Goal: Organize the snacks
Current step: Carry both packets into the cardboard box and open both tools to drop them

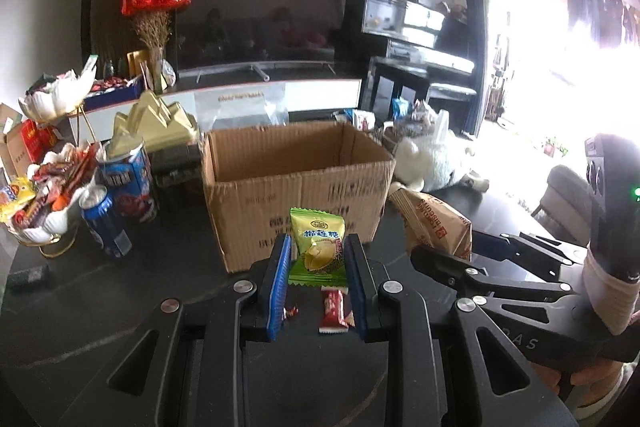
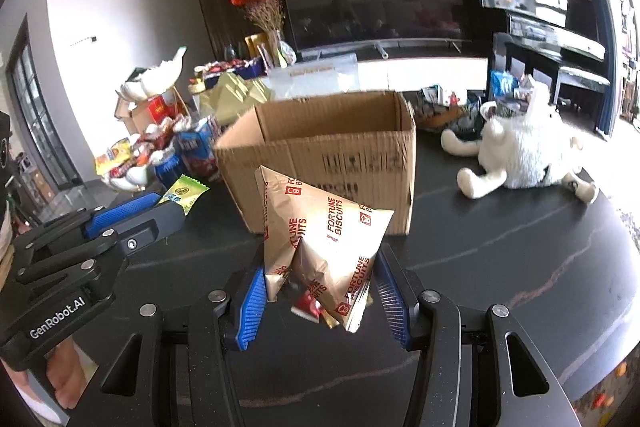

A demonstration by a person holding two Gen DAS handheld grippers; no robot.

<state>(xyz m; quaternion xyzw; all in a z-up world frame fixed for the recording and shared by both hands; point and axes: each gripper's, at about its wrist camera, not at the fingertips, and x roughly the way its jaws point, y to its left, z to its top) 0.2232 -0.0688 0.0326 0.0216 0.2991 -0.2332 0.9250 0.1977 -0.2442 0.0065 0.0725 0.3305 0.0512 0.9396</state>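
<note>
My left gripper (image 1: pixel 317 259) is shut on a green durian candy packet (image 1: pixel 318 245), held upright above the dark table in front of an open cardboard box (image 1: pixel 296 183). My right gripper (image 2: pixel 320 287) is shut on a gold Fortune Biscuits bag (image 2: pixel 320 235), lifted before the same box (image 2: pixel 320 155). In the left wrist view the biscuit bag (image 1: pixel 434 223) and right gripper show at the right. The right wrist view shows the left gripper (image 2: pixel 160 205) with the green packet (image 2: pixel 184 191) at the left. A small red wrapped snack (image 1: pixel 334 311) lies on the table below the left gripper.
Blue cans (image 1: pixel 124 183) and a white dish of mixed snacks (image 1: pixel 44 199) stand left of the box. A white plush toy (image 2: pixel 524 155) lies right of it. A TV (image 1: pixel 260 23) and a piano (image 1: pixel 420 39) stand behind. Small wrappers (image 2: pixel 310 307) lie under the right gripper.
</note>
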